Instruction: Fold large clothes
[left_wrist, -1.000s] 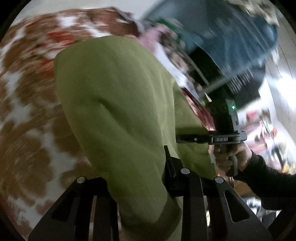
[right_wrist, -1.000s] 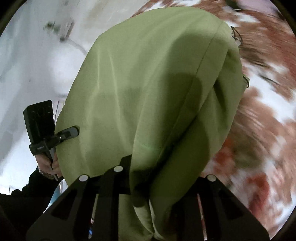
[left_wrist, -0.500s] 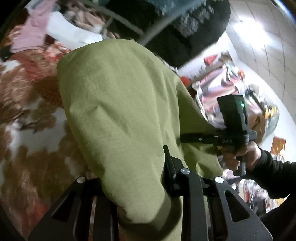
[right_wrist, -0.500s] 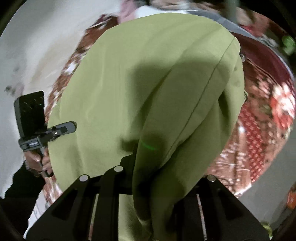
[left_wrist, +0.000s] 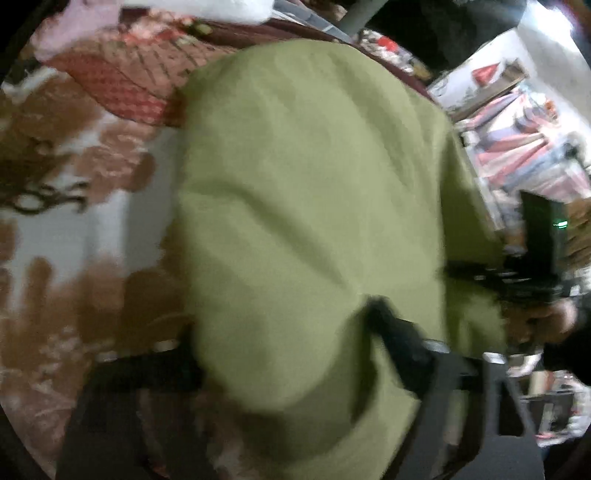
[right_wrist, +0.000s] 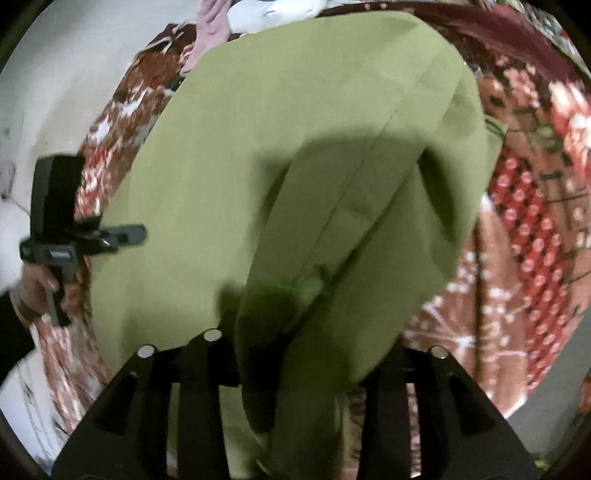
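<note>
A large olive-green garment (left_wrist: 314, 184) lies folded over on a floral red-and-brown blanket (left_wrist: 74, 177). In the blurred left wrist view, my left gripper (left_wrist: 280, 347) has its jaws opening wide, and the garment's near edge lies slack between them. In the right wrist view the green garment (right_wrist: 277, 147) shows a seam and a thick fold. My right gripper (right_wrist: 306, 332) has its jaws opening too, and that fold lies between the fingers (right_wrist: 212, 343), which do not pinch it. Each view shows the other hand (right_wrist: 37, 284) on its black handle at the cloth's far side.
Pink cloth (right_wrist: 212, 26) and white cloth (right_wrist: 273, 9) lie at the blanket's far end. A pale wall (right_wrist: 55, 74) runs along the blanket (right_wrist: 528, 240) on one side. Cluttered shelves of coloured goods (left_wrist: 517, 147) stand beyond the other side.
Both grippers have come down towards the blanket with the green garment. Their jaws, pinched on its edge before, now stand spread with the cloth loose between them.
</note>
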